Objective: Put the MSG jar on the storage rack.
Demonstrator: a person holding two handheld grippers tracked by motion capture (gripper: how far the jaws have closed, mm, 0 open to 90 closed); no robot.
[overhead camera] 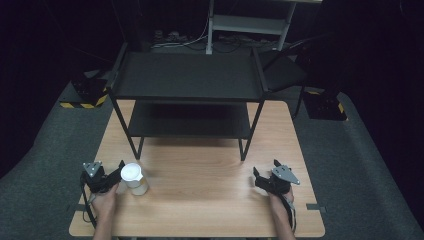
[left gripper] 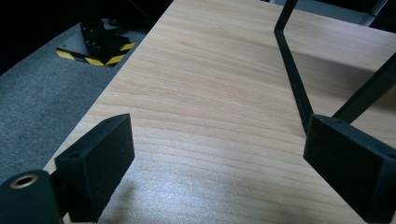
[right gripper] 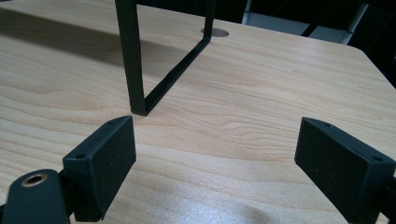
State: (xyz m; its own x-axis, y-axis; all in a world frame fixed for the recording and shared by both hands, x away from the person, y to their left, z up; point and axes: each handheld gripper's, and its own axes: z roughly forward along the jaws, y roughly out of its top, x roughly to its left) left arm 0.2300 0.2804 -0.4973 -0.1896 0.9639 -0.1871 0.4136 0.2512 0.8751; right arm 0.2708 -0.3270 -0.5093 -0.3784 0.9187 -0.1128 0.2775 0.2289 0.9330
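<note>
The landmark is the black two-tier rack (overhead camera: pixel 187 95) standing on the far half of the wooden bench (overhead camera: pixel 210 195).

Left tool (overhead camera: pixel 120 170): positioned in front of the rack's left front leg, near the bench's left front corner, held by the person's left hand (overhead camera: pixel 105 202). Its jaws stand wide apart. In the left gripper view nothing lies between them but bare bench surface; the rack's floor bar (left gripper: pixel 292 74) runs away ahead, right of centre.

Cup (overhead camera: pixel 134 178): a small cup with a white lid, upright on the bench, in front of the rack's left front leg and just beside the left tool on its right. From the high view contact between tool and cup cannot be confirmed; the cup is not gripped.

Right tool (overhead camera: pixel 265 172): in front of the rack's right front leg, held by the right hand (overhead camera: pixel 281 200). Jaws spread wide, holding nothing. In the right gripper view the rack's leg (right gripper: pixel 130 60) stands ahead, apart from the jaws.
</note>
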